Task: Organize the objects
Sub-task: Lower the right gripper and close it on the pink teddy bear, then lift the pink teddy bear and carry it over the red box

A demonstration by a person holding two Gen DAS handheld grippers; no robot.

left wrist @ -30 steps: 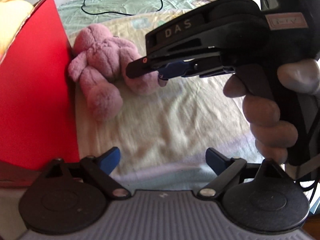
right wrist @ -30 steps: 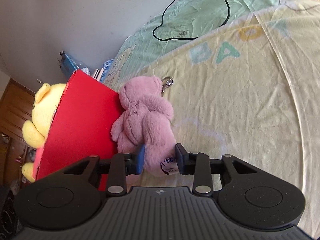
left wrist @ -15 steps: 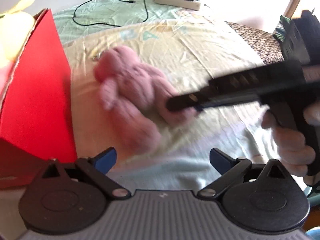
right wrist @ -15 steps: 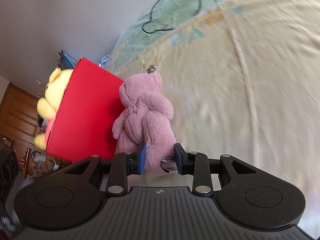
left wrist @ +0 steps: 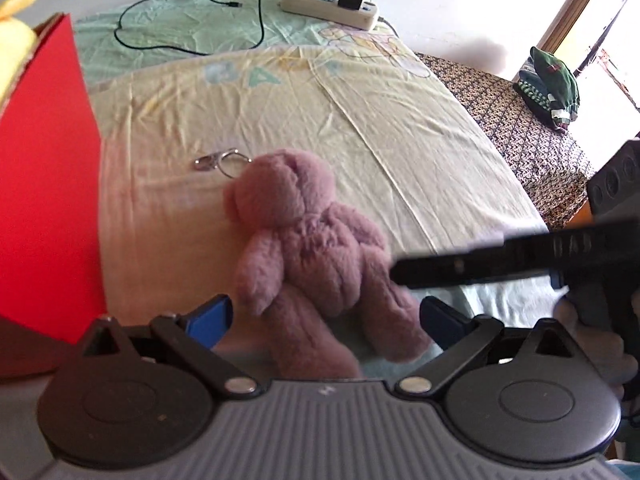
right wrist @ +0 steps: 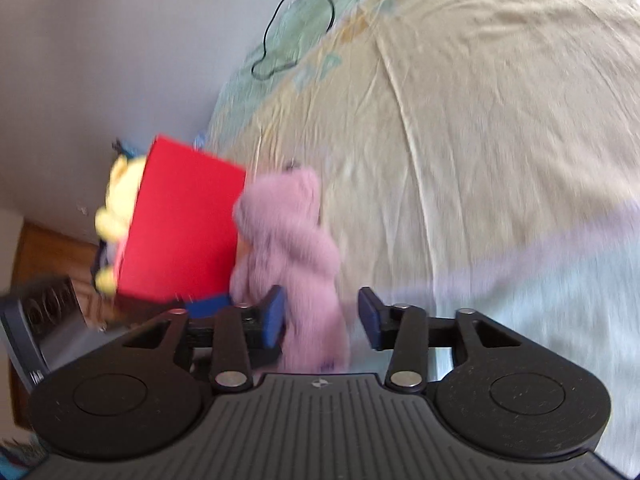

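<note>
A pink plush bear [left wrist: 312, 248] lies on the yellow bedsheet [left wrist: 360, 120], a metal keyring [left wrist: 218, 160] at its head. My left gripper [left wrist: 324, 316] is open, its blue pads either side of the bear's legs without touching them. My right gripper [left wrist: 400, 274] reaches in from the right to one leg. In the right wrist view that gripper [right wrist: 322, 316] is open: the leg [right wrist: 316, 320] rests against the left pad, with a small gap to the right pad. A red box [left wrist: 44, 180] beside the bear holds a yellow plush [right wrist: 118, 196].
A power strip [left wrist: 330, 4] and a black cable [left wrist: 192, 12] lie at the far end of the bed. Folded green clothing [left wrist: 552, 80] sits on a patterned mattress [left wrist: 520, 128] at the right. A hand [left wrist: 592, 344] holds the right gripper.
The right gripper dragged the bear by its leg away from the red box, toward the left gripper. Its pads have now spread slightly off the leg. The left gripper stayed open.
</note>
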